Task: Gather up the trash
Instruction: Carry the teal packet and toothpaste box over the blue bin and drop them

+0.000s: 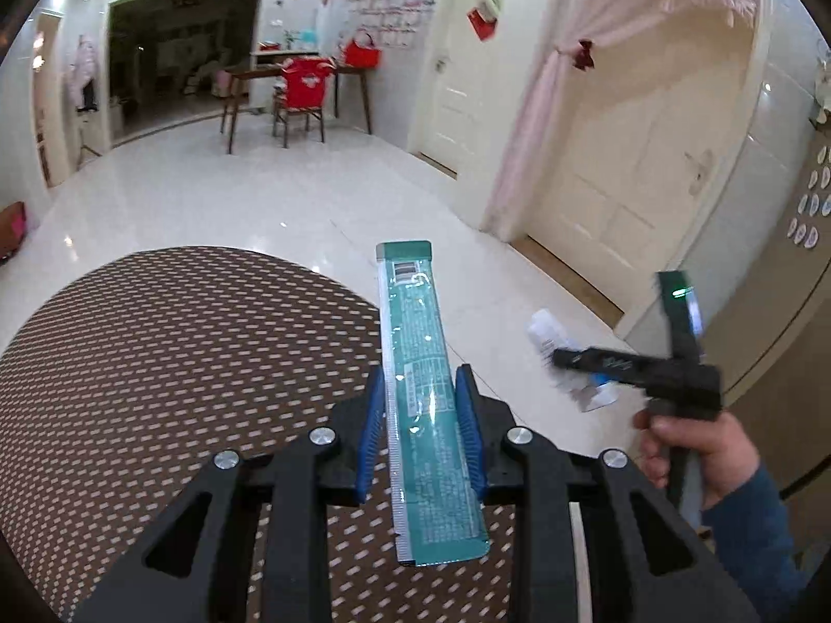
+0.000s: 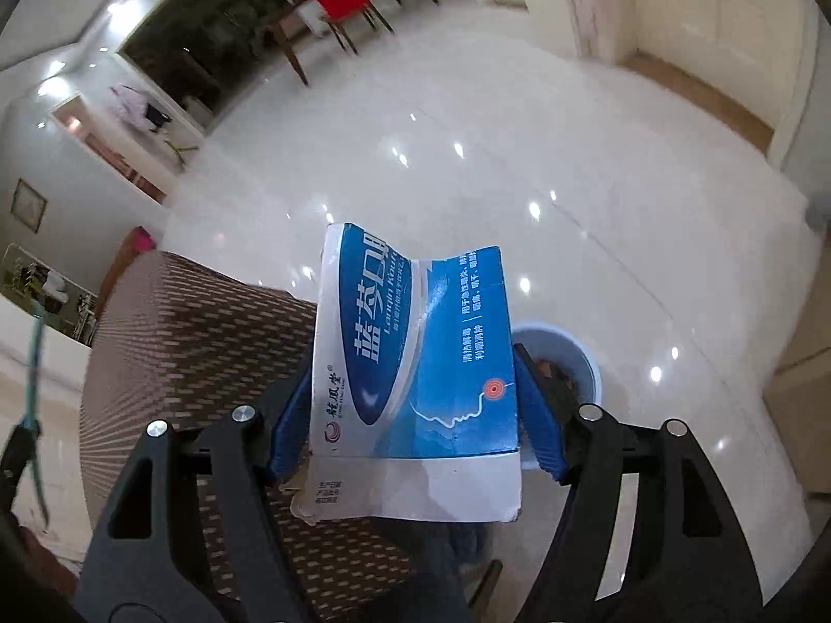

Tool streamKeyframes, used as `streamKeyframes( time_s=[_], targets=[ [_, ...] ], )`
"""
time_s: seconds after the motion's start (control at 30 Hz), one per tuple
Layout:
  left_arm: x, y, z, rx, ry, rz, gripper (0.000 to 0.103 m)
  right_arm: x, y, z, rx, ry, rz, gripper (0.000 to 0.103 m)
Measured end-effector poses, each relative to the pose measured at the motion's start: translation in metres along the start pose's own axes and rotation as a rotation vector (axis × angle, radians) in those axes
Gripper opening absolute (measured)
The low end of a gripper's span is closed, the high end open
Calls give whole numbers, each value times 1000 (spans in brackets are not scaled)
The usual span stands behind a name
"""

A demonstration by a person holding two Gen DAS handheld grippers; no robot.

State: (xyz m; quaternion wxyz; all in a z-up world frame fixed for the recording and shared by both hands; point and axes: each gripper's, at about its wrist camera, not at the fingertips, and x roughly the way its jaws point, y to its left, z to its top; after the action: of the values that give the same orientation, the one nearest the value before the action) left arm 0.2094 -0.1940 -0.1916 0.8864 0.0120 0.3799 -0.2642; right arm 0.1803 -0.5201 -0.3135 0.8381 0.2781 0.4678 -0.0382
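Left gripper (image 1: 421, 389) clamped, right gripper (image 2: 415, 405) angled down, gripping

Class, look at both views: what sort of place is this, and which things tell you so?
Probably a home's living and dining area: a wooden dining table with a red-covered chair, glossy white floor tiles, and pink lace curtains over panelled doors.

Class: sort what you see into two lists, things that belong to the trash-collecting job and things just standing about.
Job:
green sachet in left tool
blue medicine box in right tool
bin on floor

Standing about:
round table
red chair
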Motion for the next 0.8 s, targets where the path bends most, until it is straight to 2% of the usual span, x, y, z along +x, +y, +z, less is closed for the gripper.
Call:
streamKeyframes(
  time_s=[0.07,0.1,0.13,0.2,0.3,0.43,0.8],
  targets=[
    [15,-9,4,6,21,-12,27,17,-15,0,45,44,-1,71],
    [23,-13,6,11,31,-18,27,21,-18,2,59,52,0,76],
    [30,-18,10,18,41,-24,27,25,-23,3,74,57,-1,85],
    [44,-25,16,29,55,-32,27,29,-29,3,96,64,-8,92],
    [63,-35,20,45,77,-49,27,32,-39,13,112,53,-9,93],
    [89,-50,21,68,115,-82,27,18,-33,16,137,-8,3,94],
    [177,-96,15,111,279,-178,27,-55,-42,26,192,-216,52,96]
  ],
)
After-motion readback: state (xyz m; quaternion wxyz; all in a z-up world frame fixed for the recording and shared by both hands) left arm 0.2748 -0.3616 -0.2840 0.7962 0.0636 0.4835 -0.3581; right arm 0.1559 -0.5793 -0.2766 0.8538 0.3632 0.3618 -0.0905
